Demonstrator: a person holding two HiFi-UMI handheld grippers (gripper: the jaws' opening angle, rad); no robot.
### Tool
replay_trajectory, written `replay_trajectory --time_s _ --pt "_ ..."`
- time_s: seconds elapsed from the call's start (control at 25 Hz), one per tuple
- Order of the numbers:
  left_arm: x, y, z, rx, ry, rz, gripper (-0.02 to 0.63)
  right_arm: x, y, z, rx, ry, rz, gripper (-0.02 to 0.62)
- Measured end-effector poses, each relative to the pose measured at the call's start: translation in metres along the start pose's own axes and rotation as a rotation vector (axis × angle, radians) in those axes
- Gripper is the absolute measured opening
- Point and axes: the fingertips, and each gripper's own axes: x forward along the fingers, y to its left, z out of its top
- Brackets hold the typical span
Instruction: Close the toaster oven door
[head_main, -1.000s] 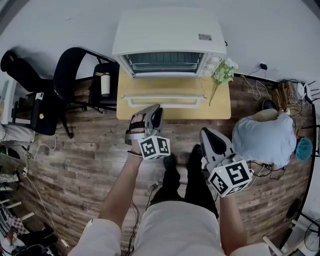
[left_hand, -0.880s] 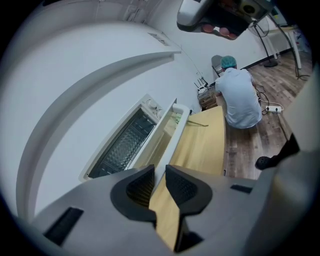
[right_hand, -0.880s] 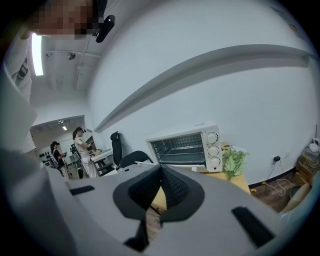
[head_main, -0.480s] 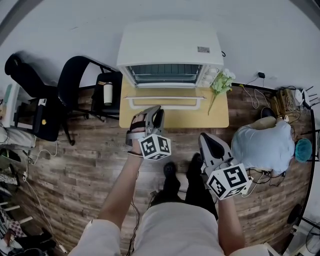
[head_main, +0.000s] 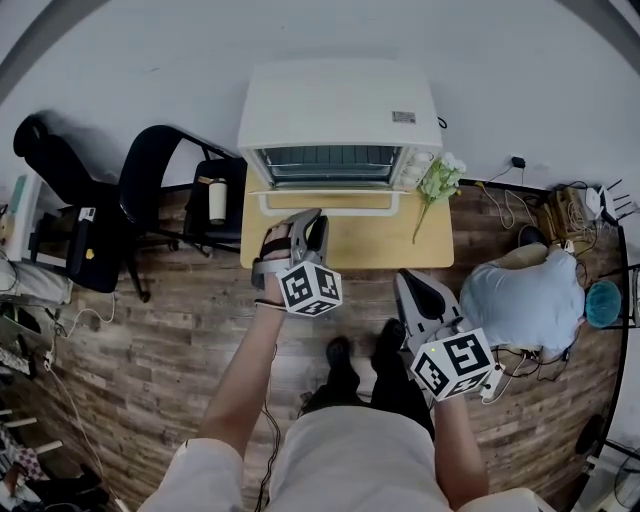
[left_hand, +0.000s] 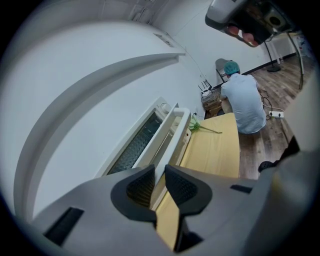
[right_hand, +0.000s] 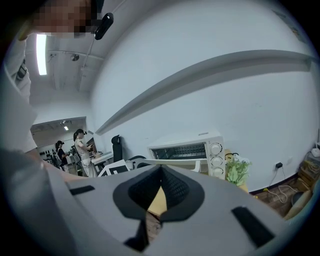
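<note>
The white toaster oven (head_main: 340, 110) stands at the back of a small wooden table (head_main: 390, 240), against the wall. Its door (head_main: 325, 200) hangs open, about level, with a white bar handle along its front edge. My left gripper (head_main: 303, 228) hovers over the table's front edge, just short of the door, jaws a narrow gap apart with nothing between them. In the left gripper view the door (left_hand: 172, 132) lies straight ahead of the left gripper (left_hand: 160, 170). My right gripper (head_main: 422, 297) hangs lower right, off the table, shut and empty. The right gripper view shows the oven (right_hand: 195, 147) beyond it.
A sprig of flowers (head_main: 437, 175) lies at the oven's right. Black chairs (head_main: 150, 170) stand left of the table, one holding a bottle (head_main: 217, 200). A person in a light shirt and teal cap (head_main: 535, 290) crouches at the right, near cables on the wood floor.
The oven and table have drawn nearer and lower in the head view. My left gripper now reaches over the table's front edge. The door stays open.
</note>
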Motion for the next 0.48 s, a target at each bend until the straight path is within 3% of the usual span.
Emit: replay_trajectory --time_s 0.48 --pt "0.012 0.021 0.009 0.000 -0.008 0.010 0.066 0.004 -0.003 0.015 -0.016 -0.012 -0.001 -0.002"
